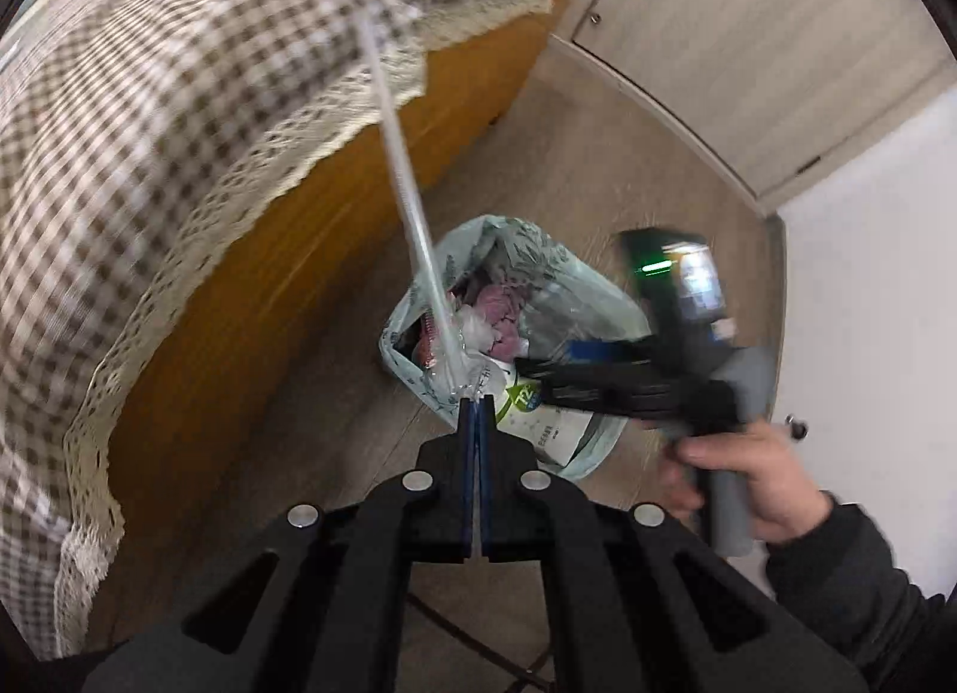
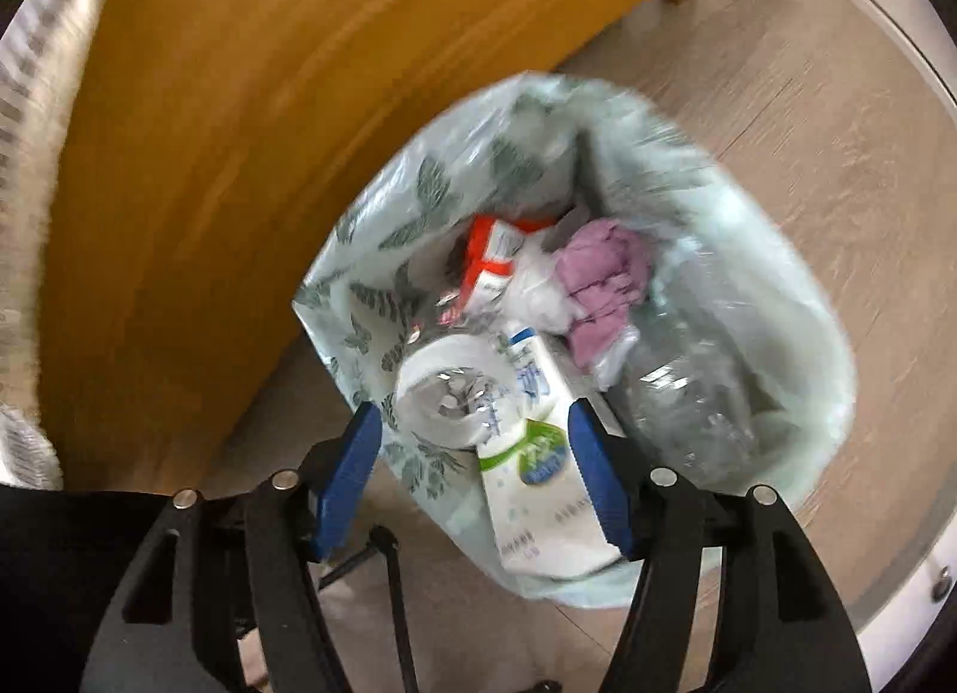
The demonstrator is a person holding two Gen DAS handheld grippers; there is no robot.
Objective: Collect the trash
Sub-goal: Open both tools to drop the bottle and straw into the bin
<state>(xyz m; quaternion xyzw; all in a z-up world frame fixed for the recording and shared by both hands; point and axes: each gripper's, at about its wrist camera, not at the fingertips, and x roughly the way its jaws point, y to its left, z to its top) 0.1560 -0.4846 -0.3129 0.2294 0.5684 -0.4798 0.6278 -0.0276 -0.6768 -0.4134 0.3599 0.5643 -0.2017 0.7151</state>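
My left gripper (image 1: pixel 477 403) is clamped on a clear wrapper (image 1: pixel 407 179), held over the bag (image 1: pixel 418 328) to drop it in. My right gripper (image 2: pixel 475 442) gapes above the carton (image 2: pixel 532 490), nothing pinched; the bag sits beside the cabinet (image 2: pixel 287 95).

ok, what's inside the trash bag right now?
In the trash bag: a milk carton, a white roll, a red and white box, a purple crumpled wad and a clear plastic bottle. Anything beneath these is covered.
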